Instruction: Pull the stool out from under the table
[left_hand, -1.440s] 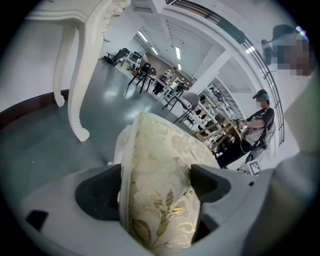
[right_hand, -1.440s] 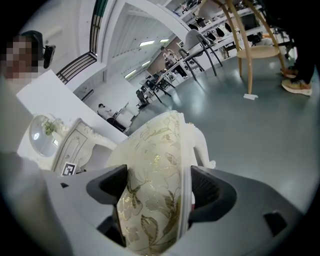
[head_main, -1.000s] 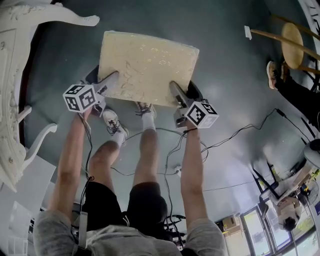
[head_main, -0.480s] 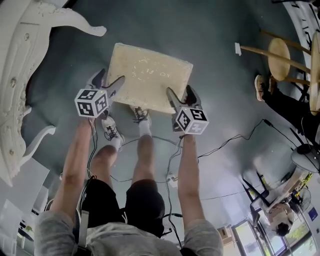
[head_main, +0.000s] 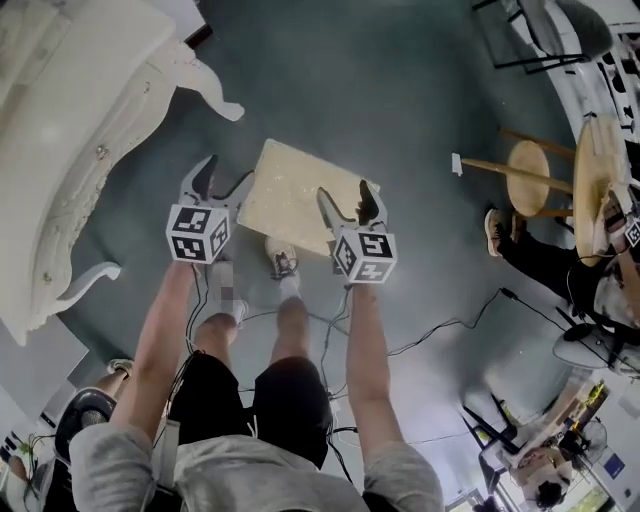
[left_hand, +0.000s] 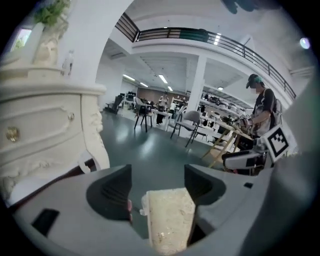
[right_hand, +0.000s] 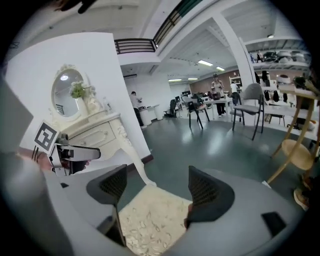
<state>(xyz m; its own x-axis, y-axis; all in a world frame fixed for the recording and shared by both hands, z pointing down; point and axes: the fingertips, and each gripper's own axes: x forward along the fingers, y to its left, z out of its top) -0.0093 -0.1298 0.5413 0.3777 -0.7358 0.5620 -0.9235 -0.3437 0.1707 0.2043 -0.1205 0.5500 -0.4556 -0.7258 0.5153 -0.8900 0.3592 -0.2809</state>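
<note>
Now the cream rectangular cushioned stool (head_main: 295, 190) is standing on the grey-green floor (head_main: 400, 100), clear of the ornate white bench (head_main: 80, 120). Above it, the left tool (head_main: 222, 178) is closing on nothing and the right tool (head_main: 344, 190) is hanging released.

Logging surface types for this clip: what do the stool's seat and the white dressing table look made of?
Stool seat: cream fabric upholstery, seemingly padded, matte; faint floral pattern, soft edges.
Dressing table: probably painted wood, satin white; carved scrollwork, curved legs, gold drawer knob.
</note>
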